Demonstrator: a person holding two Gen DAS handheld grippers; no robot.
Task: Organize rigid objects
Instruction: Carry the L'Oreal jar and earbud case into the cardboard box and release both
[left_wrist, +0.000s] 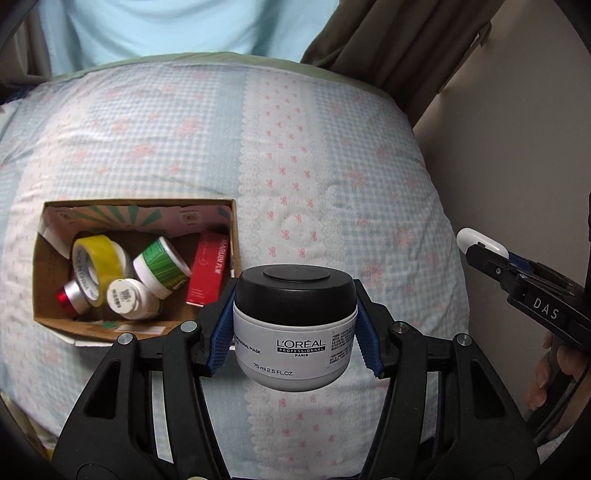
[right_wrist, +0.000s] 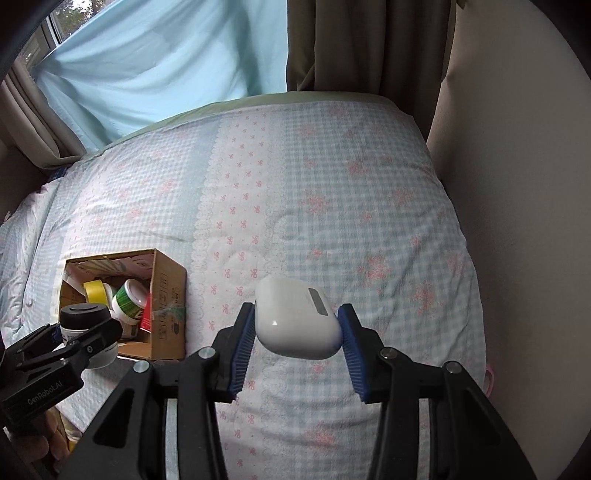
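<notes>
Box, ahead-left of both grippers, already stocked with tapes, jars and a red carton; still to be deposited: jar clamped in left gripper, white case clamped in right gripper.

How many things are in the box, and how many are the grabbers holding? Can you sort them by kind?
Tape rolls: 2, yellow roll, green roll
Small containers in box: 2, white bottle, red-and-silver one
Red box: 1
Black-lidded jar (left grabber): 1
White case (right grabber): 1
Total: 7
</notes>
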